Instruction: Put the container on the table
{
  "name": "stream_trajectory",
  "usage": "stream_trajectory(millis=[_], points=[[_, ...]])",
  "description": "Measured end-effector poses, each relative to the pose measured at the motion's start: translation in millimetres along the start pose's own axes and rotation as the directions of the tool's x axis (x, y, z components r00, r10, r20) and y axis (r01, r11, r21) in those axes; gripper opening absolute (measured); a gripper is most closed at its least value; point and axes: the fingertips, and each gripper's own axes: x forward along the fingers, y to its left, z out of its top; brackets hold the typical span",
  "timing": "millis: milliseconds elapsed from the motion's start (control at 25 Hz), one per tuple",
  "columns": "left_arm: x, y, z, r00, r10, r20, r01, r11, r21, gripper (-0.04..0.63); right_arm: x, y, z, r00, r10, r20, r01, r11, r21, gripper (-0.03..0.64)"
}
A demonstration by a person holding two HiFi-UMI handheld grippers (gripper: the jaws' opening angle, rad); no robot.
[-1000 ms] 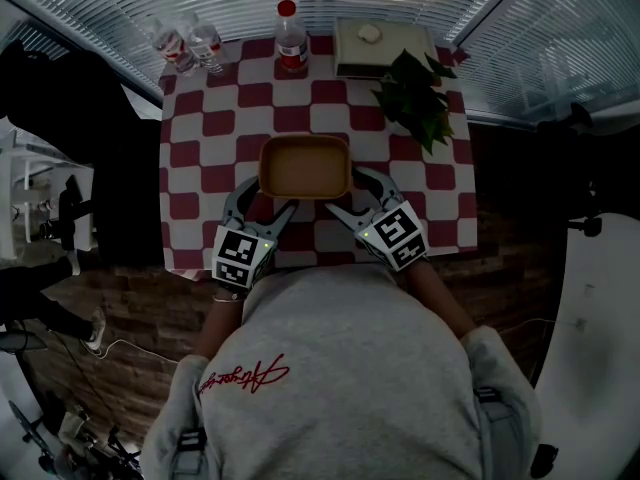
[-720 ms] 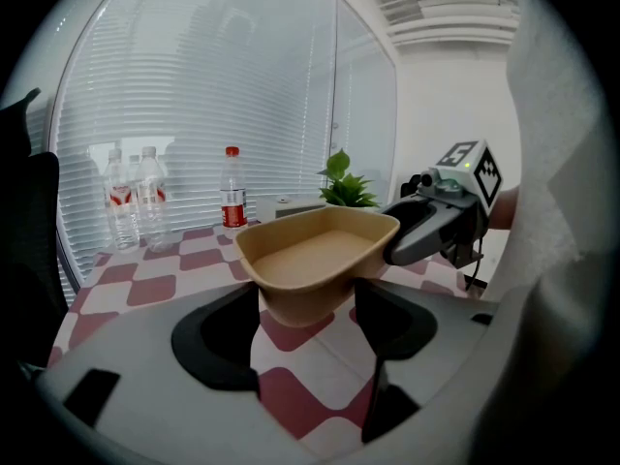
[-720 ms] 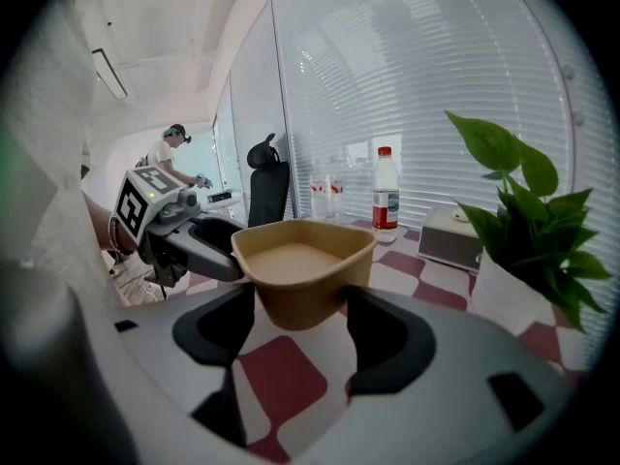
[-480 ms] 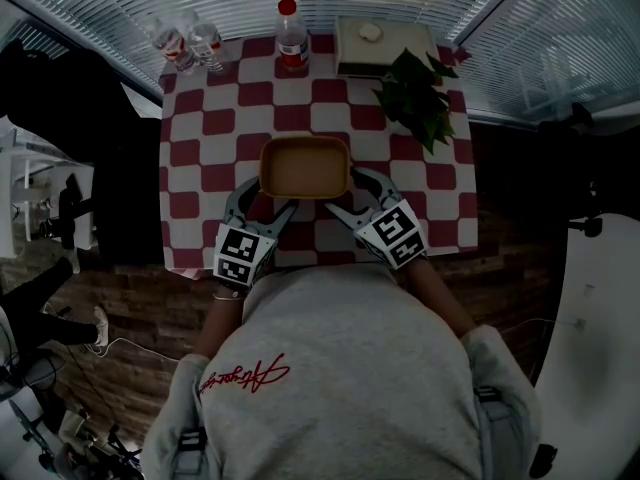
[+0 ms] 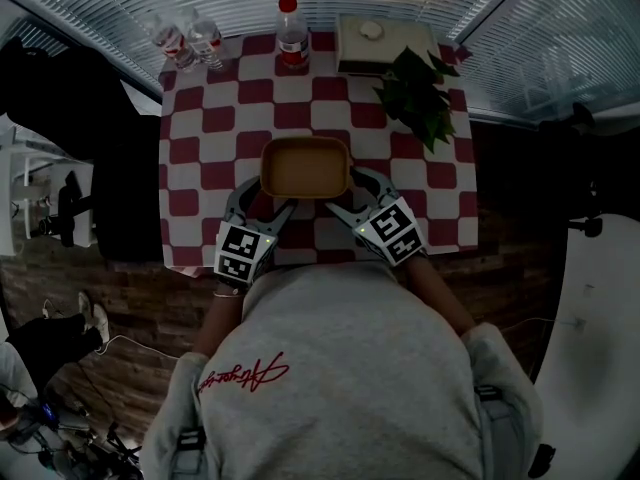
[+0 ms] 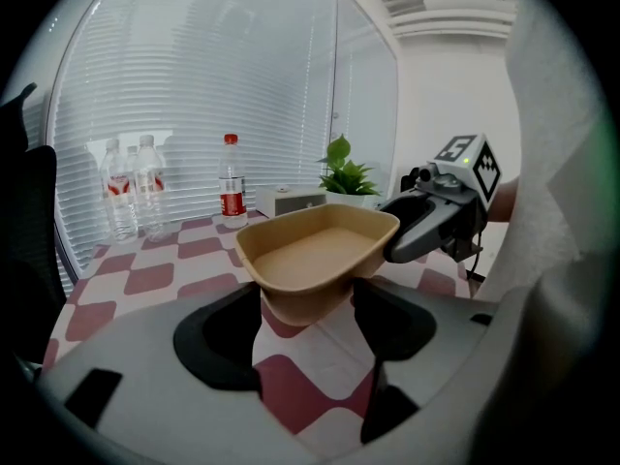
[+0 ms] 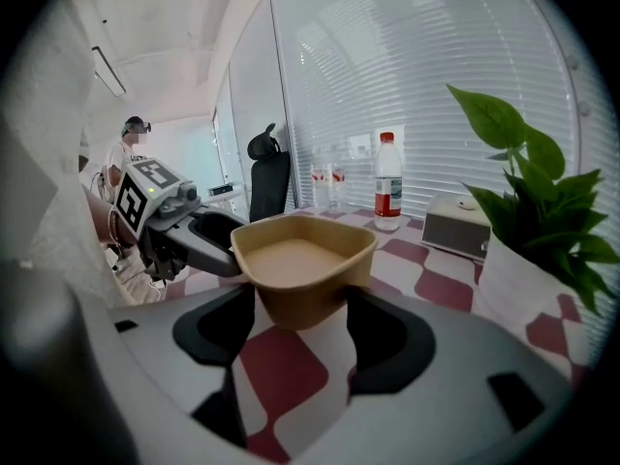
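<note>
Nearest the person, at the near edge of the surface [image 5: 200, 173], the left hand-held gripper [image 5: 266, 200] and the right hand-held gripper [image 5: 350, 196] each straddle one near corner of the container [image 5: 305, 166]. In both gripper views the dark pads lie against the tub's sloping walls with its lower body wedged between them. So each hand-held gripper reads as clasping the container, not standing free of it.

The container is a tan, open, round-cornered tub, and it is empty. It sits over the middle of the checked cloth, a little toward the near edge. Its base looks just clear of the cloth, though none of the views settles whether it touches.

By its look it should be light and thin-walled, with some give in the sides. A hard squeeze would likely bow the walls rather than hold better. The walls taper downward, so a loose pinch low on the body could let it slide. The firmest hold is probably high on the corners, under the rolled rim, where the shape is stiffest. With two holds, the tub should stay level if both sides come down together.

Farther off, a leafy plant [image 5: 415, 93] stands by the far right corner, with a pale box [image 5: 385, 46] behind it at the far edge. A red-capped bottle [image 5: 290, 36] stands at the middle of the far edge and two clear bottles [image 5: 185, 43] at the far left corner. All of these are well apart from the tub.
</note>
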Motion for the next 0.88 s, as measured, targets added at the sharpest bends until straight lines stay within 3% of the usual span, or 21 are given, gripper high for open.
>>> stream_trajectory(millis=[880], points=[[6.1,-1.0,-14.6,0.999,0.009,-0.05,-0.009,1.0,0.004,0.307,12.3,0.1,-21.3,0.998,0.024,-0.051,-0.022,0.999,0.038,0.301]])
